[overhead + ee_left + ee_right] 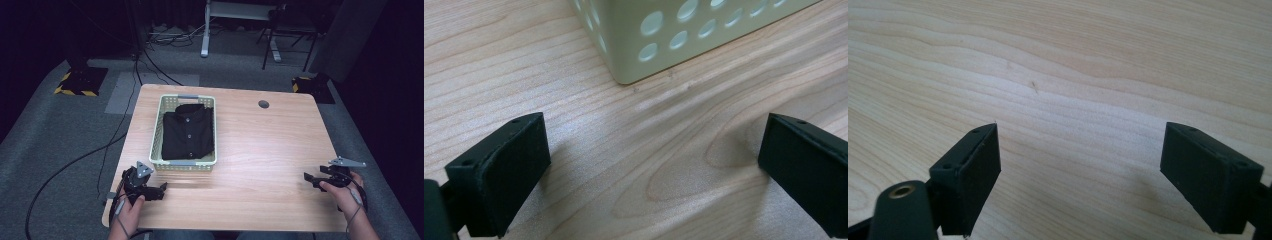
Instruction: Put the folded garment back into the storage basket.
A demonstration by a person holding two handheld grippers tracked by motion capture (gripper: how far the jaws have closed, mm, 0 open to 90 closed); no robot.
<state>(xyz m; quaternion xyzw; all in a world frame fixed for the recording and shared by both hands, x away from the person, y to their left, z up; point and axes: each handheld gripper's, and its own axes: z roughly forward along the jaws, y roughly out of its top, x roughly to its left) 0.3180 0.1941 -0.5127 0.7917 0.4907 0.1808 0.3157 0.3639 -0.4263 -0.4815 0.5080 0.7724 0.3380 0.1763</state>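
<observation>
**High view: shirt waits in the basket, left claw nearer**

The folded black shirt lies in the pale basket, long axis running away from the person. The left claw, jaws apart, sits just before the basket's near wall; the right claw, also apart, rests well off across the counter.

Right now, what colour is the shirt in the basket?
Black, folded shirt in the pale green basket; clearest in the high view.
</observation>
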